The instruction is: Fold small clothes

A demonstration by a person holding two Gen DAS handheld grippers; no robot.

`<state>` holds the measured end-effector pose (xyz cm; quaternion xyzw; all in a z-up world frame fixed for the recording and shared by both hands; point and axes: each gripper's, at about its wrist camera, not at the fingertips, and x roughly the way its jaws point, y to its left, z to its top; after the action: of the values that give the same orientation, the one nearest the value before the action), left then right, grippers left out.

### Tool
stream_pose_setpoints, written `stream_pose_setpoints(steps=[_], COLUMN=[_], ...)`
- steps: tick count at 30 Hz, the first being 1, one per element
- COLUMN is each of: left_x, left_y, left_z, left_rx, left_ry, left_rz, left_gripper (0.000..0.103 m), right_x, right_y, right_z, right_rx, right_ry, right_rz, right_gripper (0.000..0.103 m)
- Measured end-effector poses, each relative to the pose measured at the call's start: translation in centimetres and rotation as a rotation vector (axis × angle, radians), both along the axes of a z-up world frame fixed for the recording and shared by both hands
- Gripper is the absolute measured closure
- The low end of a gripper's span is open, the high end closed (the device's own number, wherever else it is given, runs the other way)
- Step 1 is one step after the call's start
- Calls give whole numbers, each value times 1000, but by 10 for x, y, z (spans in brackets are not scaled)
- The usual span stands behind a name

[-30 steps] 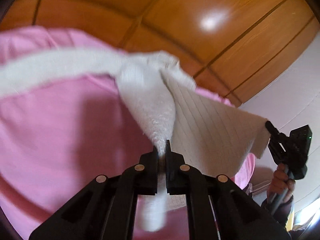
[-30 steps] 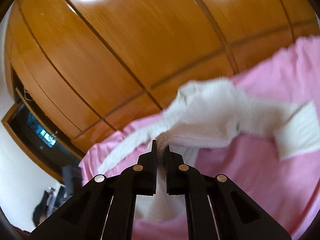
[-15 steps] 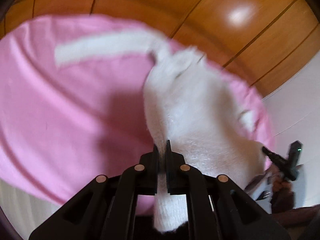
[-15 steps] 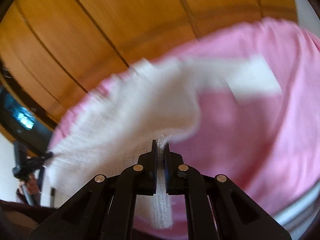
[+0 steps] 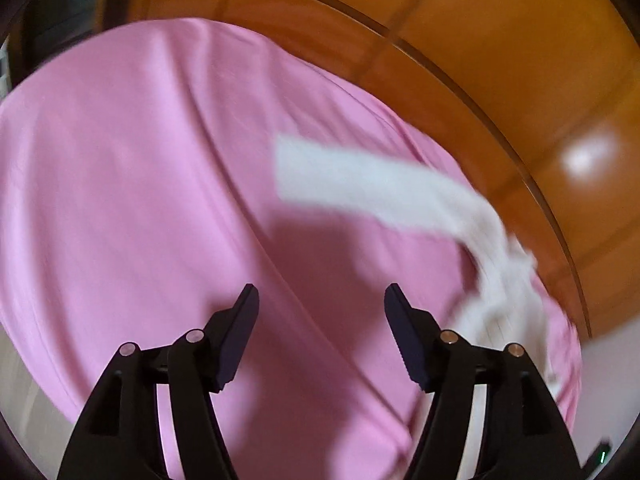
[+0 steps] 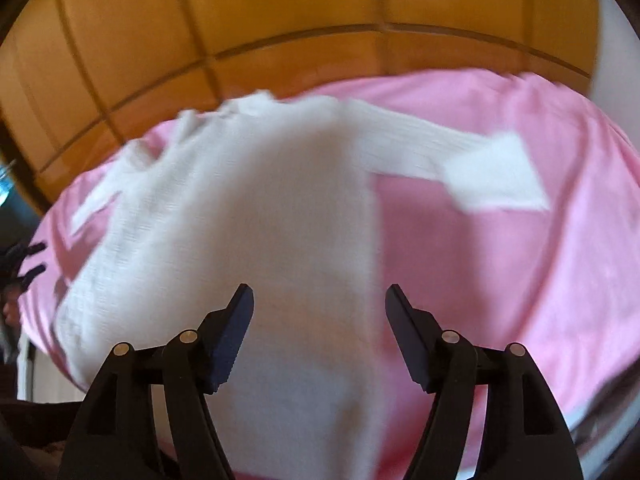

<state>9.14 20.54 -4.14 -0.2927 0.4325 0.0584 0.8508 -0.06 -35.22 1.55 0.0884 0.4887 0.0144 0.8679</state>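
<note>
A small white knitted sweater [image 6: 248,216] lies spread on a pink sheet [image 6: 500,264]; one sleeve [image 6: 472,156] stretches to the right. In the left wrist view only a blurred sleeve [image 5: 360,184] and crumpled part of the sweater [image 5: 504,296] show at the right. My left gripper [image 5: 321,304] is open and empty above bare pink sheet [image 5: 120,184], left of the sweater. My right gripper [image 6: 320,304] is open and empty, over the sweater's lower body. The left gripper's fingertips [image 6: 34,258] show at the far left of the right wrist view.
Glossy wooden wardrobe panels [image 6: 280,16] stand right behind the pink-covered surface; they also show in the left wrist view [image 5: 500,40]. The surface's near edge [image 6: 600,420] drops off at lower right. A pale wall [image 5: 608,380] is at the right.
Both grippers were shut on the sweater and holding it up; now both have opened and let go. The sweater has dropped flat on the sheet. The left gripper has swung left.
</note>
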Motion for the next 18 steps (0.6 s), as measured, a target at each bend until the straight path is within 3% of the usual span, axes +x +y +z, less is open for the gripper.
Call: stream_pose_setpoints(steps=[5, 11, 13, 14, 18], left_x=[57, 116, 124, 131, 128], left_y=[33, 40, 36, 31, 32], left_z=[-9, -48, -48, -46, -21], left_rx=[49, -30, -43, -51, 19], left_ry=[16, 80, 60, 61, 1], left_rz=[52, 31, 23, -2, 0], left_gripper=[34, 38, 67, 97, 99], right_x=[34, 84, 114, 129, 210], right_y=[61, 100, 101, 103, 109], right_z=[-23, -29, -27, -26, -24], right_rx=[72, 38, 34, 38, 74], right_ry=[53, 62, 62, 62, 48], right_rz=[135, 227, 237, 238, 211], right_gripper=[35, 35, 35, 35, 35])
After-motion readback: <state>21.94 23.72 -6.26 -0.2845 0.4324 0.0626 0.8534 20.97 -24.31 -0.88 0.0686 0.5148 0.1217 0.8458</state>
